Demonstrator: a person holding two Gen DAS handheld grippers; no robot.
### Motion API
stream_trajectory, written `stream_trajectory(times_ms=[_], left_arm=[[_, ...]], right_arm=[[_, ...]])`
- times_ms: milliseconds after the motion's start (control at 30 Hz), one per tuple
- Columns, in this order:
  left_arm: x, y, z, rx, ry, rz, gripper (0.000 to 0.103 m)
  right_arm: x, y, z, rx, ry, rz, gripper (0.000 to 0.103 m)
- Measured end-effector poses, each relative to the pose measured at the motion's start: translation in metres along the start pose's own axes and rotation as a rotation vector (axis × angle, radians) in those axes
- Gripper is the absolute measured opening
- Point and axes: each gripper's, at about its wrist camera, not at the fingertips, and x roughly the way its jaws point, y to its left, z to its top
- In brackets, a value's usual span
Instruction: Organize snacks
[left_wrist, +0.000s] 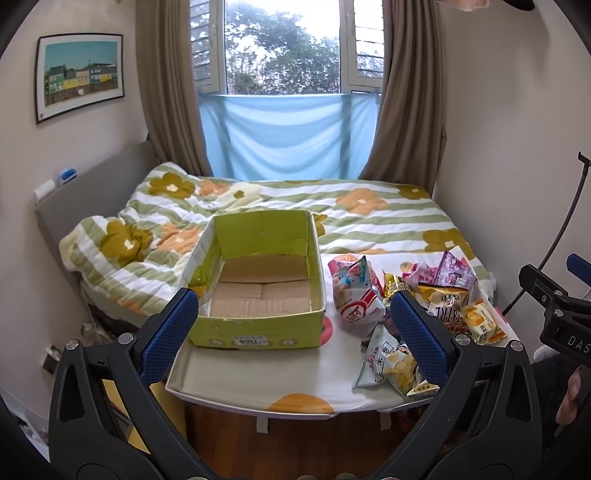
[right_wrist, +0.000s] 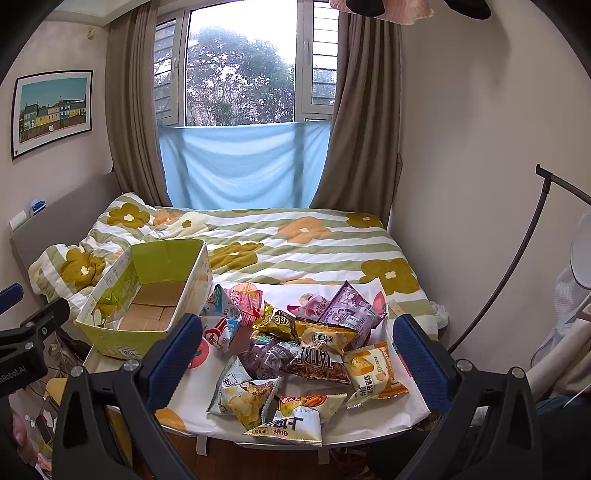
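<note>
An empty green cardboard box stands open on the left of a white tray table at the foot of the bed. To its right lies a heap of snack packets: a red and white bag, a chips packet, a yellow cake packet, a purple packet. My left gripper hangs open in front of the box, holding nothing. My right gripper is open before the heap, holding nothing.
Behind the table is a bed with a flowered, striped quilt. Walls close in left and right, a curtained window at the back. A black curved stand rises at the right. Wooden floor lies below the table edge.
</note>
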Motion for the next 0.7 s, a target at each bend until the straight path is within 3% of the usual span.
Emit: stream_trajectory(times_ms=[700], left_arm=[[0.0052,0.0032,0.0008,-0.010,0.011,-0.027,0.103]], right_arm=[[0.0005,-0.0002,-0.0042,-0.001,0.006,-0.012,0.103]])
